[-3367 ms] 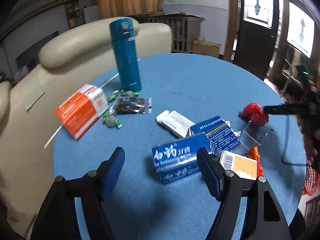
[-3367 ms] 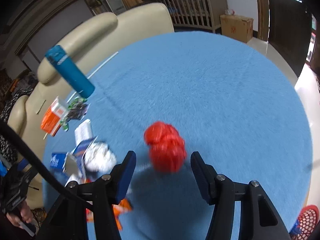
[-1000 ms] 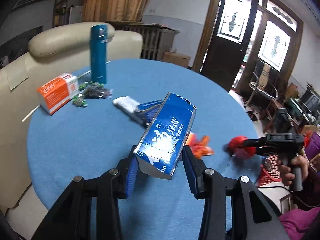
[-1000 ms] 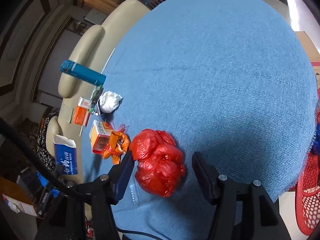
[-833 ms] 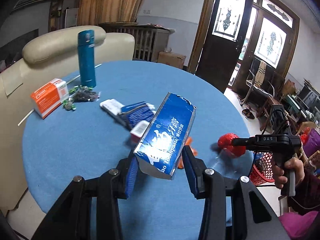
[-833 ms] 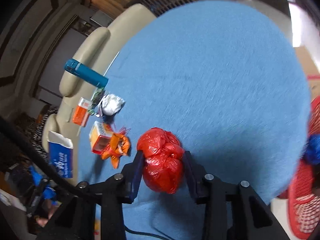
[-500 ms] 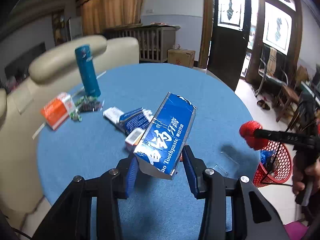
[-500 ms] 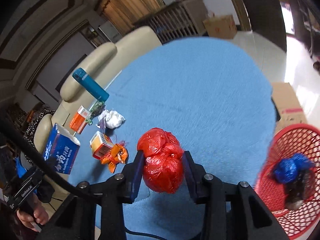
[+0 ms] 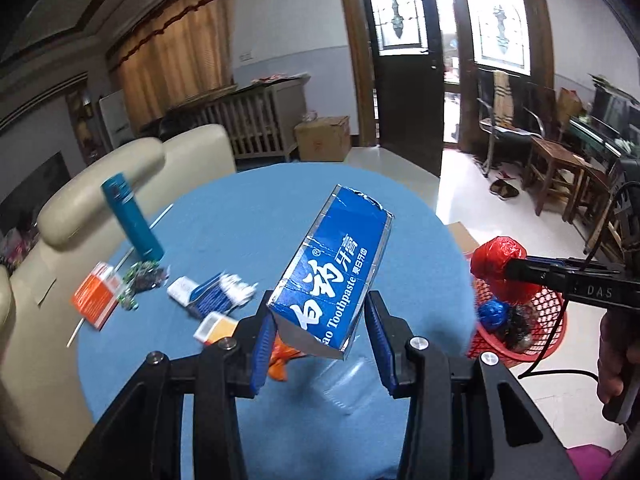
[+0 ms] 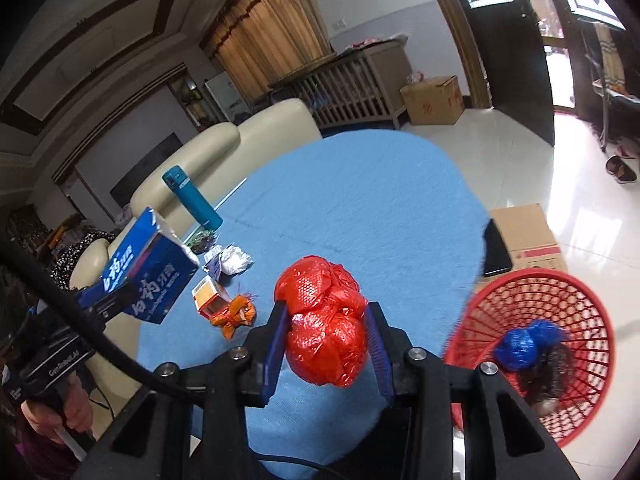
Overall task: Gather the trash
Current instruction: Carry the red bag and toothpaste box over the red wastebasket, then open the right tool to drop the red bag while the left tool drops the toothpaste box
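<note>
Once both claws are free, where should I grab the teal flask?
Take the flask round its middle, coming in level from the open table side. It stands upright, tall, round and narrow, so it looks easy to span there; the sofa backs it and wrappers crowd its base.

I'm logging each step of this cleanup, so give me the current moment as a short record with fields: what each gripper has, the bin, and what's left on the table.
left gripper: shut on blue toothpaste box, lifted off the table
right gripper: shut on red plastic bag, near the bin
bin: red mesh basket on the floor, holding a blue wad
left on blue table: teal bottle, orange box, orange wrapper
</note>
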Demonstrator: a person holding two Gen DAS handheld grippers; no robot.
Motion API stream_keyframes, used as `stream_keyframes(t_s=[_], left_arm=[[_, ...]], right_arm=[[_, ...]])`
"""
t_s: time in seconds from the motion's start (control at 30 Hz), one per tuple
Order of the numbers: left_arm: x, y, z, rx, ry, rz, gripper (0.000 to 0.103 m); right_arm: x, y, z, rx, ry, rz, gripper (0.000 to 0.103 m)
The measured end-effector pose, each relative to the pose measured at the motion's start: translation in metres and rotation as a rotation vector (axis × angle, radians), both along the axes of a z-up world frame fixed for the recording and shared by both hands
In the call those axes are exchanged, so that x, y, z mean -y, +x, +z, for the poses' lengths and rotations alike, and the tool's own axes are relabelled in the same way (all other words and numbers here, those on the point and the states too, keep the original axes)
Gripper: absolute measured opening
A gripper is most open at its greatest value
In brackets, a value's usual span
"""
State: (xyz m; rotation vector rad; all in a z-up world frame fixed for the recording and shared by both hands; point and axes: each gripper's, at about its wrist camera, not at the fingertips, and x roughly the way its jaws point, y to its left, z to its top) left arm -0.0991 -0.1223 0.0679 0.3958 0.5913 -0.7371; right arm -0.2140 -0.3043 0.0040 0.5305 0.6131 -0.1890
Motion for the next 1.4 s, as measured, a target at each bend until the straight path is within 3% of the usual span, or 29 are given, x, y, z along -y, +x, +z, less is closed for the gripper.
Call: stream_keyframes(t_s=[0.13, 0.33, 0.77, 1.13, 1.4], left_arm=[[0.023, -0.011, -0.001, -0.018, 0.01, -0.064, 0.045], [0.058, -0.022, -0.011, -0.122, 0.009, -0.178, 0.045], [0.125, -0.055, -0.014, -0.171, 0.056, -0.359, 0.045], [0.167, -0.075, -0.03, -0.241, 0.105, -0.444, 0.045], [0.188, -0.089, -0.043, -0.281, 0.134, -0.497, 0.046]], right_arm=[[0.008, -0.024, 0.002, 0.006, -0.011, -0.042, 0.041], [0.032, -0.055, -0.006, -0.007, 0.015, -0.124, 0.041], [0.082, -0.115, -0.018, 0.024, 0.072, -0.285, 0.041], [0.112, -0.164, -0.03, 0.048, 0.116, -0.406, 0.041], [0.124, -0.178, -0.046, 0.035, 0.147, -0.47, 0.041]])
